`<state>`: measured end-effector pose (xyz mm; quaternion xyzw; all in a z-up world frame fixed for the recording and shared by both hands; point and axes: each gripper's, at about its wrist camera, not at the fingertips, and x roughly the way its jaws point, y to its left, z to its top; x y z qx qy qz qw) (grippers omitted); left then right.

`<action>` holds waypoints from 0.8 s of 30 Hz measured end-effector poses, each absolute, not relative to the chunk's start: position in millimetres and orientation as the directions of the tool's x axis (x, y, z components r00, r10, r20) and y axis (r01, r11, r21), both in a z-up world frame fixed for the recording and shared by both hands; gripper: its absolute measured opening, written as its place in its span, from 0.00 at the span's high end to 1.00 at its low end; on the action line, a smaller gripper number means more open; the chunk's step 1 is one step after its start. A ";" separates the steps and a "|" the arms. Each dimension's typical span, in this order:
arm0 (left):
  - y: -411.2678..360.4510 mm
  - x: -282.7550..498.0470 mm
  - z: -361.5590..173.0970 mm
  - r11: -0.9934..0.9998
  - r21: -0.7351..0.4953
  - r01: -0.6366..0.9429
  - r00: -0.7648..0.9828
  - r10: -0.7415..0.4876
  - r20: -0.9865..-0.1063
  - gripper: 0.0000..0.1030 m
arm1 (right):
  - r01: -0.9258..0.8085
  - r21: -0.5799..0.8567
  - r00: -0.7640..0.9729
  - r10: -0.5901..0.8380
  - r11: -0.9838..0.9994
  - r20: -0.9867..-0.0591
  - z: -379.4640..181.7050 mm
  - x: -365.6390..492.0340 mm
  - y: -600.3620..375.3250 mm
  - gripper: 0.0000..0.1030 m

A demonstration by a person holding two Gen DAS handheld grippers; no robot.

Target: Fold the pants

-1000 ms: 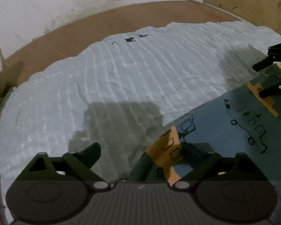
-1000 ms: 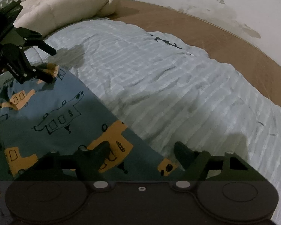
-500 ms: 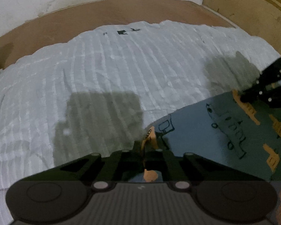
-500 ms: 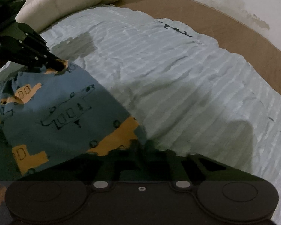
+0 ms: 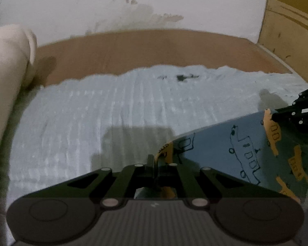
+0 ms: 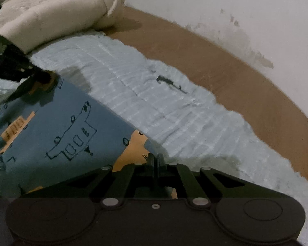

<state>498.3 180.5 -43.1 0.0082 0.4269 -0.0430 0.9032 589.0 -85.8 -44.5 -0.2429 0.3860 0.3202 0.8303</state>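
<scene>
Both jaws clamped on one edge of the pants (image 6: pixel 57 127), raised above the blanket (image 5: pixel 113 112): left gripper (image 5: pixel 155 162) and right gripper (image 6: pixel 155 160) on opposite corners. Best kept level and taut, then carried over evenly toward the far end of the pants.

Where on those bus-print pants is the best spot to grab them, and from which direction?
At the two corners of one straight edge, coming in low from outside the cloth. The pants are thin and flat, so only an edge slips between fingers. The left gripper and right gripper each pinch a corner, keeping that edge taut above the bedsheet.
</scene>
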 end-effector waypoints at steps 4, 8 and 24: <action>186.8 492.2 -50.2 0.996 -0.054 0.072 0.636 -0.087 -0.767 0.98 | -0.716 -0.134 0.493 0.362 0.685 -0.791 -47.8 583.2 -92.9 0.99; 185.3 480.0 -39.2 0.995 -0.055 0.086 0.665 -0.098 -0.740 0.98 | -0.709 -0.124 0.521 0.396 0.694 -0.756 -35.9 563.5 -101.8 0.99; 154.2 349.9 36.3 0.988 -0.004 0.156 0.810 -0.130 -0.572 0.98 | -0.655 -0.141 0.672 0.488 0.742 -0.557 26.3 392.4 -156.3 0.99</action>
